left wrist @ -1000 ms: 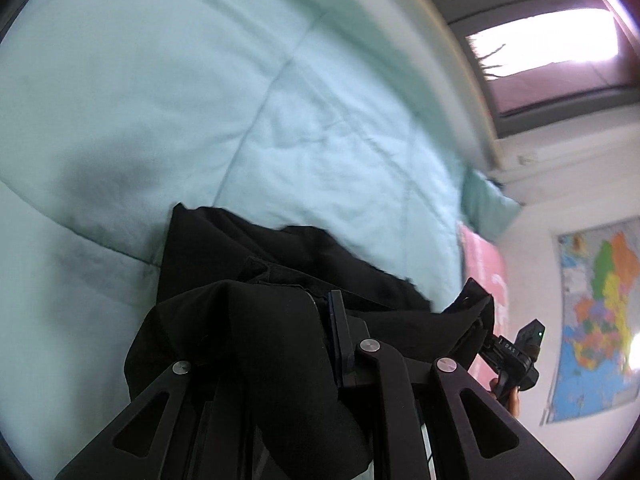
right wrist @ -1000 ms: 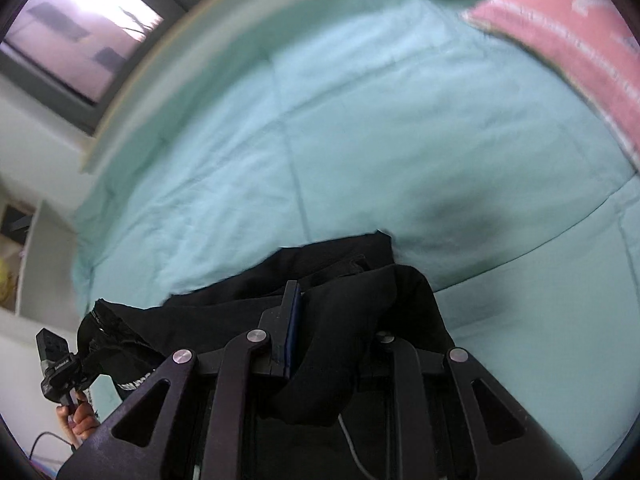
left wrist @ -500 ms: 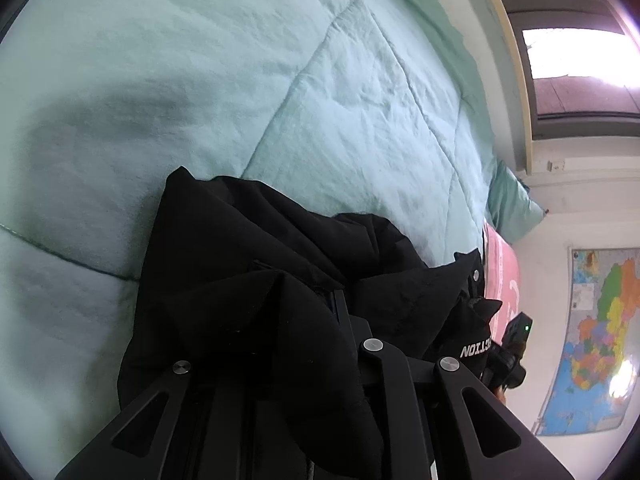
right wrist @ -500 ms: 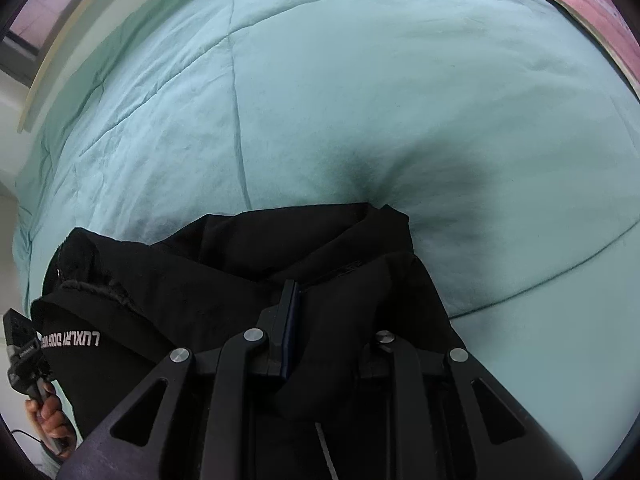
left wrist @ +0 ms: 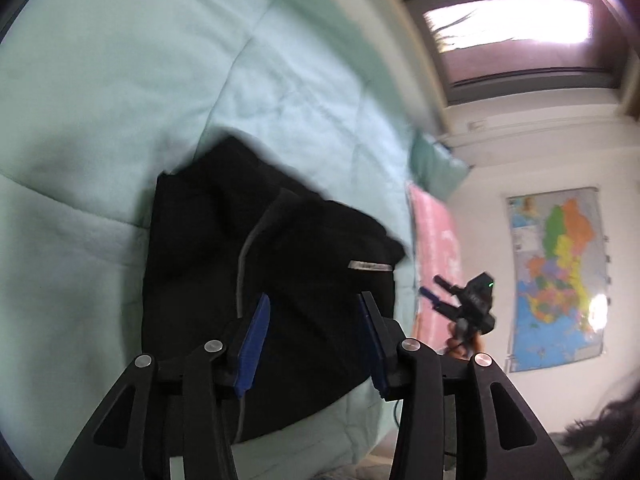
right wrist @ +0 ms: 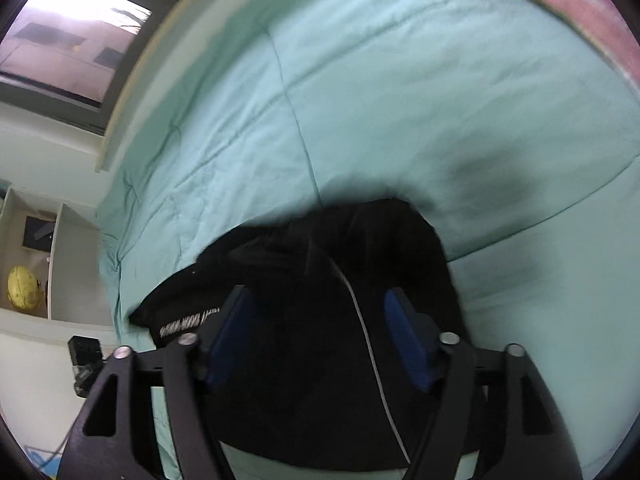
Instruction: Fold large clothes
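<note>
A black garment lies in a folded heap on the mint-green quilt; a grey seam line and a small grey label show on it. My left gripper hangs just above its near edge, its jaws opening and the blue pads clear of the cloth. In the right wrist view the same garment shows white lettering at its left end. My right gripper is over it, jaws opening wide, nothing pressed between the pads. The right gripper also shows small at the bed's edge, held by a hand.
A pink blanket and a teal pillow lie at the bed's far end under a window. A coloured map hangs on the wall. A white shelf with a yellow ball stands past the bed's left side.
Both grippers were shut on the black garment; now both have let go and drawn back, with their jaws apart. The garment has dropped onto the quilt in a flatter heap.
</note>
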The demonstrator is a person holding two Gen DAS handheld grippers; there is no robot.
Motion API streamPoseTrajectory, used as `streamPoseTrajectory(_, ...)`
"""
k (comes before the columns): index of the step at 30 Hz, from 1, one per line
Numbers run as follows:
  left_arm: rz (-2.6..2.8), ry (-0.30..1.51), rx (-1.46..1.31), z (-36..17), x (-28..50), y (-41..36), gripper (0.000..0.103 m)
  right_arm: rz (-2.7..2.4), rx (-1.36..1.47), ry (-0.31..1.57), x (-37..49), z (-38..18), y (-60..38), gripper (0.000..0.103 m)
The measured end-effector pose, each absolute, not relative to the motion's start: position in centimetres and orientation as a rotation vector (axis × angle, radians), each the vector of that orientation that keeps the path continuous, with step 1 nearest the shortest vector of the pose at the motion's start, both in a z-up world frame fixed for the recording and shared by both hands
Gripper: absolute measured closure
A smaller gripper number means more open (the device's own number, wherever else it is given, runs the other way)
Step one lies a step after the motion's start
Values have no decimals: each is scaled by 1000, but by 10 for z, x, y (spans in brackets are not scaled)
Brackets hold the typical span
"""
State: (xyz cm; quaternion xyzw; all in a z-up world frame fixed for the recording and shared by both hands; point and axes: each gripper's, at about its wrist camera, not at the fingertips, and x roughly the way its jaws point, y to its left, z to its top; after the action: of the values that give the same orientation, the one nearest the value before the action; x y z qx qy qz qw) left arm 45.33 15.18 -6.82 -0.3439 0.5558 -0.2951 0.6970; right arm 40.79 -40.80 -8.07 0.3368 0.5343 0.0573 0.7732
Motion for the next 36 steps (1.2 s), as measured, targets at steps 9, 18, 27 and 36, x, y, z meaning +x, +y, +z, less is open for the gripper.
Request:
streamPoseTrajectory(9,-360,1263,-542,-101,489,139,37,60,320,1157,436,-89,-384,21)
streamPoseTrajectory(18,-400,1332,-471,-146,534,132,37,135,265,1157,484,-137,-404,21)
streamPoseTrajectory(27,-490,1325,-549,-165,551,115,43,246,273,1231,509,-169,-397,60)
streamPoseTrajectory(36,-418,1102,-437,-81,513,123,91,74,41,1002,456,-79,-373,79)
